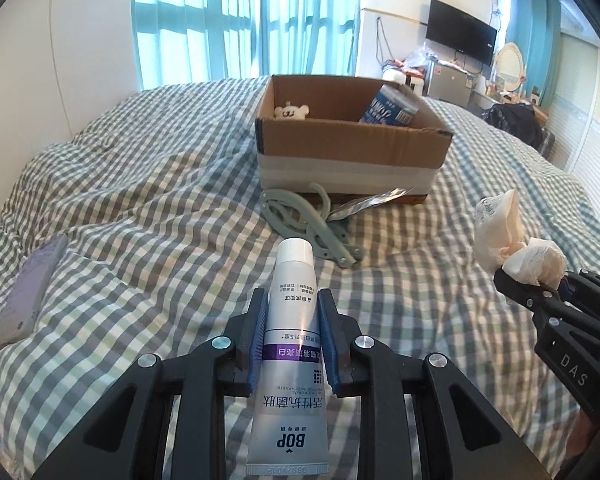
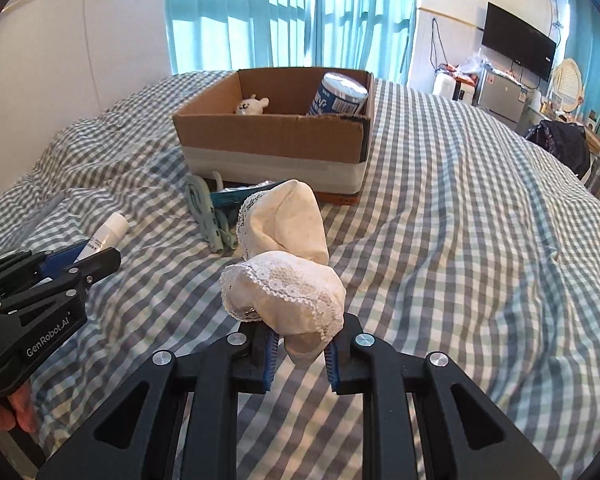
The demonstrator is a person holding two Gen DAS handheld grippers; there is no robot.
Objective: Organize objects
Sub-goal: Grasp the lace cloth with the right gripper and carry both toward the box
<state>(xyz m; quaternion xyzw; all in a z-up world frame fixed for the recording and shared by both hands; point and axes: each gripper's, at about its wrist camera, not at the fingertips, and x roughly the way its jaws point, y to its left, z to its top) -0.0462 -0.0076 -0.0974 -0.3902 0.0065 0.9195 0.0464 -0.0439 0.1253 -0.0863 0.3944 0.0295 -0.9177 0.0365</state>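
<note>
Box [image 1: 352, 148] holds perhaps two items.

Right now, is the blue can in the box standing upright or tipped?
Tipped. The blue can leans in the cardboard box's far right corner, top tilted up toward the cameras, near a small plush toy.

Both wrist cameras look forward and slightly down over the checked bed [image 1: 140, 168] from low and near, left one beside right one, and both views share the cardboard box [image 1: 352, 140] and curtains [image 2: 292, 12].
</note>
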